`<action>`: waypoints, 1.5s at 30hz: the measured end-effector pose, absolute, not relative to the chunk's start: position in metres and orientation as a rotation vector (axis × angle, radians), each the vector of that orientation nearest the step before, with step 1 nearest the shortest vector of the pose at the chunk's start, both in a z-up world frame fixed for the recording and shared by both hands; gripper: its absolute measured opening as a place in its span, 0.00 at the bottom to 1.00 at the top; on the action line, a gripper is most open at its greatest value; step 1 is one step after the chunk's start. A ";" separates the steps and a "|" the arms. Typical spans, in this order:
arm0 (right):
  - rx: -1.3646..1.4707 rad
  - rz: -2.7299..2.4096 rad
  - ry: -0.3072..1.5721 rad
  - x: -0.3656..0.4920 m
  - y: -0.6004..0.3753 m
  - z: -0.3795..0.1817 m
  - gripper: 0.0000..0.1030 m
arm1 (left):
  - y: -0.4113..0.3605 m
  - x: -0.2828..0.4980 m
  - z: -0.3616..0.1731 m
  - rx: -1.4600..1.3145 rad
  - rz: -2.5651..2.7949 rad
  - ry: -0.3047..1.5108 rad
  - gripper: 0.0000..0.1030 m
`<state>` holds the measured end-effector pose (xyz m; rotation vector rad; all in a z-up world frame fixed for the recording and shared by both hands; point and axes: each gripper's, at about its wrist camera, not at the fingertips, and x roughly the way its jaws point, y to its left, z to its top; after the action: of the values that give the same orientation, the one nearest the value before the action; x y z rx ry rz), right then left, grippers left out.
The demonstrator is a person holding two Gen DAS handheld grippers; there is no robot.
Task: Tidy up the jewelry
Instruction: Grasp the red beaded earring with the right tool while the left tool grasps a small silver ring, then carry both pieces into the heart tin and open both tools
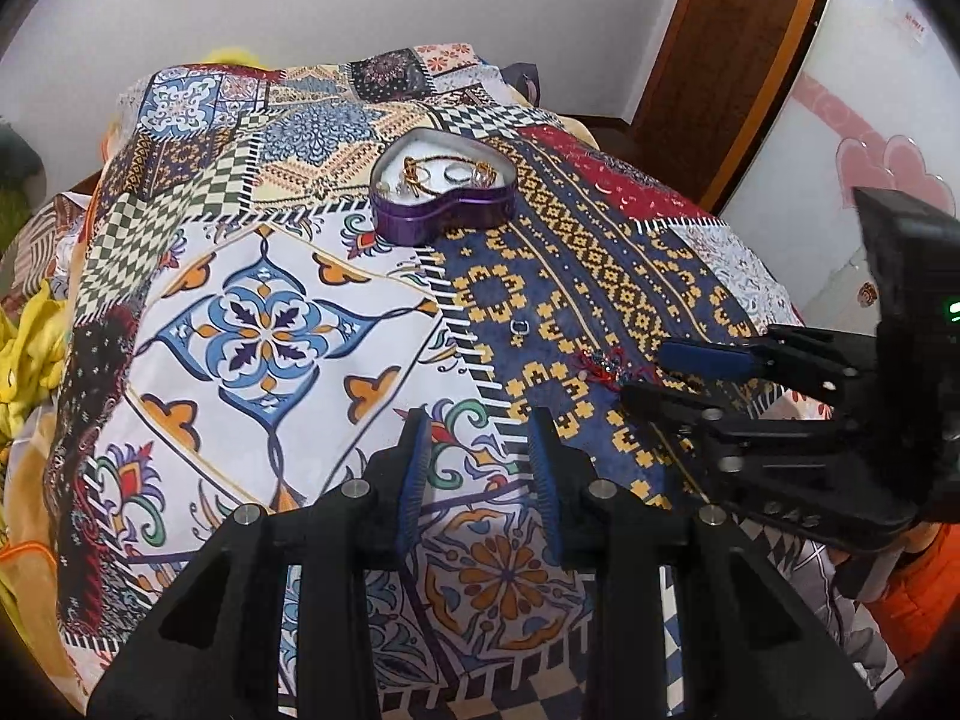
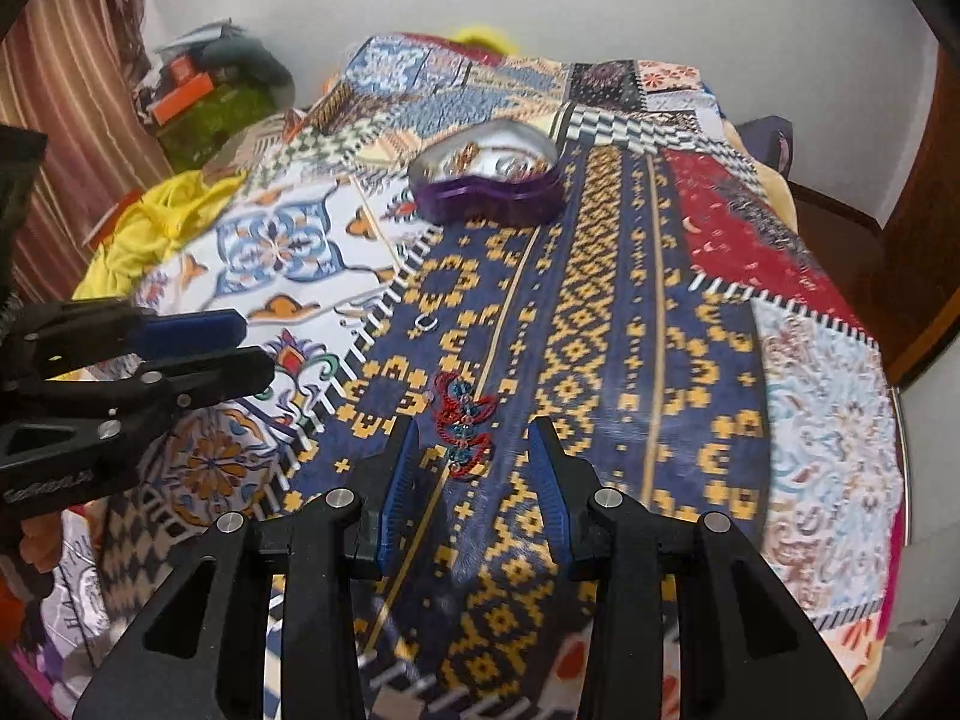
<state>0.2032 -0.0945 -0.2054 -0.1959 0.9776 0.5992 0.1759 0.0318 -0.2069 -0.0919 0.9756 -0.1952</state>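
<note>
- The right gripper [image 2: 474, 468] is standing partly open and empty, with the red beaded bracelet [image 2: 465, 420] lying just ahead, between its fingertips; it should be coming down straddling the bracelet and closing low against the patterned cloth [image 2: 630, 324].
- The left gripper [image 1: 480, 450] is likewise part open, holding nothing.
- The bracelet is looking limp, a red cord with teal beads, at six o'clock from the purple heart-shaped tin [image 2: 486, 180].
- A small silver ring [image 2: 426, 321] is lying at eleven o'clock from the bracelet.

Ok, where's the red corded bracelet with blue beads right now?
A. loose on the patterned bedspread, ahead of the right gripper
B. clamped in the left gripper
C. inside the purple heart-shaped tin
A: the red corded bracelet with blue beads lies on the patterned bedspread just ahead of the open right gripper, outside the purple heart-shaped tin.
</note>
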 end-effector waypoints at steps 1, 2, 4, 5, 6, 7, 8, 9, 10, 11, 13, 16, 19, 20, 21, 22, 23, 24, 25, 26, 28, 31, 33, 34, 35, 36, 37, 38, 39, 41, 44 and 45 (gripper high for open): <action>-0.199 0.602 0.971 0.203 -0.093 -0.207 0.33 | 0.031 0.177 -0.208 -0.091 -0.198 0.978 0.31; -0.203 0.603 0.959 0.203 -0.092 -0.208 0.33 | 0.031 0.178 -0.210 -0.087 -0.198 0.979 0.31; -0.209 0.611 0.950 0.204 -0.090 -0.209 0.33 | 0.029 0.180 -0.211 -0.079 -0.197 0.981 0.31; -0.212 0.615 0.946 0.204 -0.089 -0.209 0.33 | 0.029 0.182 -0.212 -0.077 -0.198 0.982 0.31; -0.223 0.617 0.941 0.204 -0.087 -0.211 0.30 | 0.028 0.183 -0.213 -0.076 -0.199 0.983 0.31; -0.234 0.618 0.938 0.204 -0.087 -0.211 0.23 | 0.028 0.185 -0.214 -0.078 -0.199 0.986 0.31; -0.237 0.623 0.938 0.205 -0.086 -0.212 0.14 | 0.028 0.187 -0.216 -0.080 -0.199 0.989 0.31; -0.234 0.631 0.941 0.206 -0.086 -0.212 0.10 | 0.028 0.189 -0.218 -0.081 -0.200 0.992 0.31; -0.227 0.637 0.941 0.207 -0.087 -0.212 0.08 | 0.028 0.192 -0.219 -0.082 -0.200 0.994 0.31; -0.217 0.644 0.943 0.208 -0.088 -0.212 0.08 | 0.028 0.194 -0.221 -0.083 -0.200 0.998 0.31; -0.201 0.654 0.947 0.210 -0.090 -0.211 0.08 | 0.027 0.199 -0.224 -0.089 -0.207 1.007 0.31; -0.189 0.639 0.932 0.213 -0.096 -0.207 0.08 | 0.023 0.207 -0.228 -0.093 -0.222 1.019 0.31; -0.155 0.630 0.919 0.218 -0.105 -0.202 0.08 | 0.016 0.214 -0.231 -0.078 -0.238 1.024 0.31; -0.145 0.625 0.911 0.220 -0.109 -0.199 0.08 | 0.014 0.217 -0.231 -0.073 -0.244 1.026 0.31; -0.139 0.622 0.906 0.221 -0.110 -0.198 0.08 | 0.011 0.219 -0.232 -0.066 -0.250 1.028 0.31; -0.131 0.617 0.898 0.223 -0.114 -0.196 0.08 | 0.007 0.222 -0.233 -0.057 -0.254 1.028 0.31; -0.128 0.614 0.892 0.224 -0.115 -0.194 0.08 | 0.005 0.225 -0.234 -0.048 -0.254 1.027 0.31; -0.126 0.611 0.882 0.225 -0.117 -0.191 0.08 | 0.003 0.227 -0.234 -0.040 -0.253 1.026 0.31; -0.125 0.608 0.876 0.226 -0.118 -0.190 0.08 | 0.001 0.229 -0.236 -0.036 -0.252 1.026 0.31; -0.123 0.605 0.867 0.227 -0.120 -0.188 0.08 | -0.001 0.232 -0.237 -0.032 -0.251 1.024 0.31; -0.115 0.604 0.857 0.228 -0.123 -0.185 0.08 | -0.003 0.237 -0.238 -0.031 -0.245 1.017 0.31; -0.102 0.605 0.845 0.230 -0.127 -0.181 0.08 | -0.002 0.243 -0.239 -0.053 -0.246 1.017 0.31; -0.098 0.607 0.839 0.231 -0.128 -0.179 0.08 | -0.001 0.245 -0.240 -0.063 -0.243 1.015 0.30; -0.095 0.608 0.837 0.232 -0.129 -0.178 0.08 | 0.000 0.246 -0.240 -0.065 -0.240 1.014 0.29; -0.093 0.610 0.837 0.232 -0.130 -0.178 0.08 | 0.001 0.248 -0.241 -0.067 -0.237 1.012 0.25; -0.094 0.610 0.837 0.232 -0.130 -0.178 0.08 | 0.001 0.249 -0.241 -0.070 -0.234 1.013 0.21; -0.096 0.609 0.836 0.232 -0.130 -0.178 0.08 | 0.002 0.250 -0.241 -0.074 -0.233 1.013 0.19; -0.096 0.610 0.837 0.231 -0.130 -0.179 0.08 | 0.004 0.252 -0.242 -0.080 -0.232 1.014 0.10; -0.094 0.611 0.839 0.231 -0.131 -0.179 0.08 | 0.005 0.252 -0.242 -0.083 -0.230 1.015 0.08; -0.091 0.608 0.838 0.231 -0.131 -0.179 0.08 | 0.007 0.252 -0.241 -0.094 -0.221 1.014 0.08; -0.087 0.606 0.829 0.232 -0.132 -0.175 0.08 | 0.008 0.247 -0.238 -0.091 -0.207 1.003 0.08; -0.086 0.605 0.826 0.233 -0.132 -0.173 0.08 | 0.008 0.245 -0.236 -0.089 -0.206 0.997 0.08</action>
<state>0.2332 -0.1325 -0.1734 -0.0865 0.8263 0.6049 0.2448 0.0083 -0.2364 -0.0893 0.9970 -0.2064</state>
